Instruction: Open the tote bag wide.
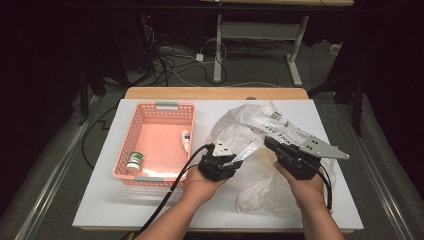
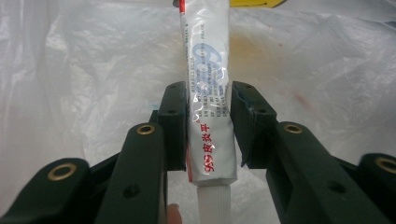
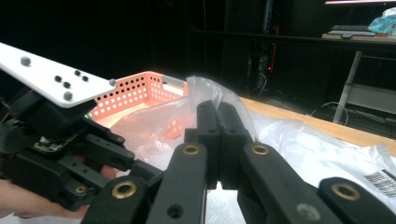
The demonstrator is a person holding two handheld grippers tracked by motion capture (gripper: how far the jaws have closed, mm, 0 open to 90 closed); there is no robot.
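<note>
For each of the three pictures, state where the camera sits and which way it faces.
High view: above the person's side, looking forward and down on the table; both forearms show.
Left gripper view: on the left gripper, facing its tube.
Right gripper view: on the right gripper, facing the pink basket.
Shared: the plastic bag.

The left gripper (image 2: 208,126) is clamped on a white tube (image 2: 208,93), one black pad against each of its long sides. The tube stands upright between the jaws, with its ribbed white cap (image 2: 214,203) pointing down, below the pads, and its flat end rising above them. Red and blue print runs along the tube. Behind the tube lies a crinkled clear plastic bag (image 2: 93,70).
</note>
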